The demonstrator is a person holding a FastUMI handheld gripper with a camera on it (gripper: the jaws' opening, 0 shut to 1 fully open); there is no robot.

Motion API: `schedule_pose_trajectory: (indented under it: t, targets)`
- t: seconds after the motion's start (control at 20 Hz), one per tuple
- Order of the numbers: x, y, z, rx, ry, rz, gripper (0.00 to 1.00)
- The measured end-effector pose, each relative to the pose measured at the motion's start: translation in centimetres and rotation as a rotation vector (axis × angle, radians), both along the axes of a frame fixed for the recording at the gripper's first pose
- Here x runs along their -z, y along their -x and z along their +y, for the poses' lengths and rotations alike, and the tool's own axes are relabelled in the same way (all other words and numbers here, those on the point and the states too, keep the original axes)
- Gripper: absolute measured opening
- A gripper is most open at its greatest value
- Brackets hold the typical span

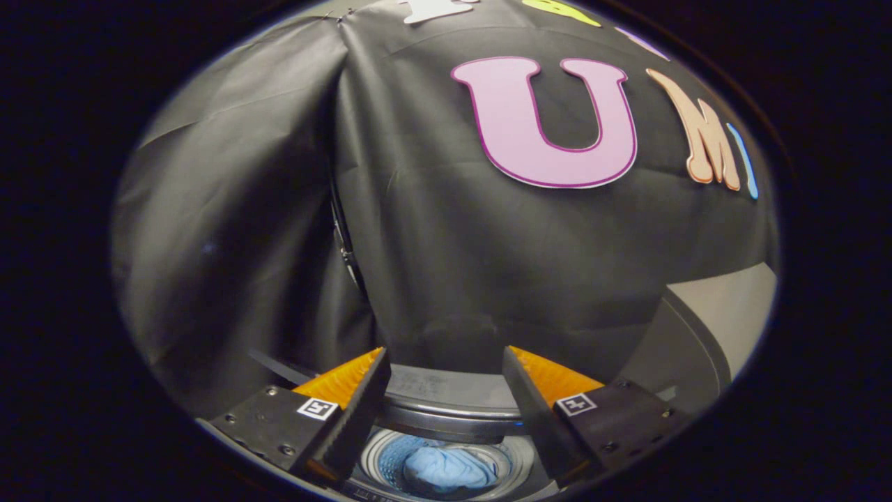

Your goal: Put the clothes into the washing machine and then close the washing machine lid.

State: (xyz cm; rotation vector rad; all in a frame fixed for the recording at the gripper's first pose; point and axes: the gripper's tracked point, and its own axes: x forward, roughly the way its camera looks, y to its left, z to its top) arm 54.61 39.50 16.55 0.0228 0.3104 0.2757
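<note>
The hand-held gripper (443, 362) hangs with its fingers spread and empty above the washing machine (446, 408), where blue clothes (446, 468) lie in the drum.

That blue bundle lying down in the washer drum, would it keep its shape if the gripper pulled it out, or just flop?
The blue cloth lies crumpled in soft folds inside the drum, so it would probably sag and drape. It looks light for its bulk. The open gripper holds nothing; a pinch would likely catch one fold only.

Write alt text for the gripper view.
Open, empty tongs hover above a top-loading washing machine, its drum holding light blue clothes between and below the fingers. The raised lid stands to one side, against black cloth.
</note>
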Motion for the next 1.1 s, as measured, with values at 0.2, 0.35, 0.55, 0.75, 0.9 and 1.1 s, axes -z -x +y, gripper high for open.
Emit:
schedule_pose_trajectory:
  t: [0.2,0.35,0.55,0.75,0.9,1.1]
  targets:
    - [-0.2,-0.3,0.1,-0.027,0.05,0.036,0.98]
    - [-0.9,-0.2,0.2,-0.029,0.065,0.027,0.98]
    - [-1.0,0.3,-0.8,-0.015,0.006,0.004,0.98]
    - [-2.8,1.9,-1.9,0.009,-0.011,-0.056,0.97]
    - [-4.2,4.4,-4.1,0.027,-0.017,-0.103,0.97]
    - [-6.9,10.2,-6.0,-0.015,-0.073,-0.147,0.93]
